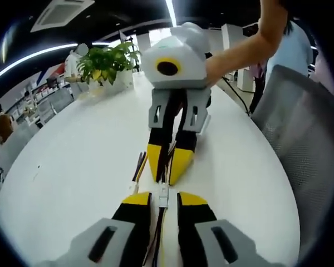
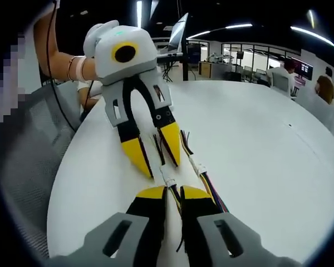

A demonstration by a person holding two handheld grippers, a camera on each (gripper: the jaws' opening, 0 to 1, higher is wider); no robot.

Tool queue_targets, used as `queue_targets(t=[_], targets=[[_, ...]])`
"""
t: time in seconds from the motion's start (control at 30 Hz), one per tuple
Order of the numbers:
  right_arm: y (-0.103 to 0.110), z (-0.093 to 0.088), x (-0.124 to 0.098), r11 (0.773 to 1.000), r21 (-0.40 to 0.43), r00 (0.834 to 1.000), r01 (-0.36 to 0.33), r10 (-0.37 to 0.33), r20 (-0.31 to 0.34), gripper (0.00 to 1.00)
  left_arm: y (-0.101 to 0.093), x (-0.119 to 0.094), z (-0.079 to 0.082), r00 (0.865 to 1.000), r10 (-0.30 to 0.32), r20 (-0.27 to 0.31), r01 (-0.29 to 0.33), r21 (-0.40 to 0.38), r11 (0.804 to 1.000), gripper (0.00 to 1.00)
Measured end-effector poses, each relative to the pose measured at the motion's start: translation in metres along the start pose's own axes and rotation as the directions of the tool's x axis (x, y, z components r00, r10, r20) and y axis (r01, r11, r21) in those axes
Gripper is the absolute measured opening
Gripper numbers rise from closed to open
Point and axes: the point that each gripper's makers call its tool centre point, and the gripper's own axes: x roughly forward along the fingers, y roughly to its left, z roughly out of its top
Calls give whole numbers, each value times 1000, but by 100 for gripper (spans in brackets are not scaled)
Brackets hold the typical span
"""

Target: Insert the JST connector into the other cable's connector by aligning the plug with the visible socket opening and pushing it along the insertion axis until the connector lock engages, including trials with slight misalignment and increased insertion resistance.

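Observation:
On the white table (image 1: 72,156) a thin cable of dark wires runs between my left gripper's (image 1: 164,200) jaws, which stand apart, not touching it. A white JST connector (image 1: 163,194) lies on the table at their tips. My right gripper (image 1: 168,175) comes from the far side, its yellow tips closed on the other cable just behind the connector. In the right gripper view, my right gripper (image 2: 174,194) is shut on that wire with the connector (image 2: 170,181) just ahead, and the left gripper (image 2: 157,158) stands open beyond. Whether the two halves are mated I cannot tell.
A second loose cable (image 1: 138,169) (image 2: 203,172) with its own white plug lies beside the grippers. A potted plant (image 1: 108,61) stands at the table's far end. A grey mesh chair (image 1: 300,128) (image 2: 28,144) is at the table edge. People sit at desks beyond.

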Motion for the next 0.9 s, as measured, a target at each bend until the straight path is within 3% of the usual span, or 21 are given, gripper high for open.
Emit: queue_targets(t=[0.17,0.27,0.57,0.73,0.83,0.9], targets=[[0,2,-7,1000,5,1000,22,-22,8,8,-3,-4,0,1000,8,-12,-8,-4,1000,12],[-1,6,-13,999,19,999,40,-41,22,9,2,-9,4,998,57,-6,-57,-40,998,14],[-4,21,-33,992,62,991,107,-112,75,13,9,-28,38,986,144,89,-137,-79,987,14],[-1,32,-44,986,90,983,139,-148,107,14,6,-33,30,982,189,-3,-189,11,982,14],[2,37,-48,977,138,977,161,-177,119,17,-3,-36,33,985,175,1,-175,18,984,15],[6,38,-50,970,190,977,155,-179,118,23,-6,-40,40,984,179,25,-178,-37,983,15]])
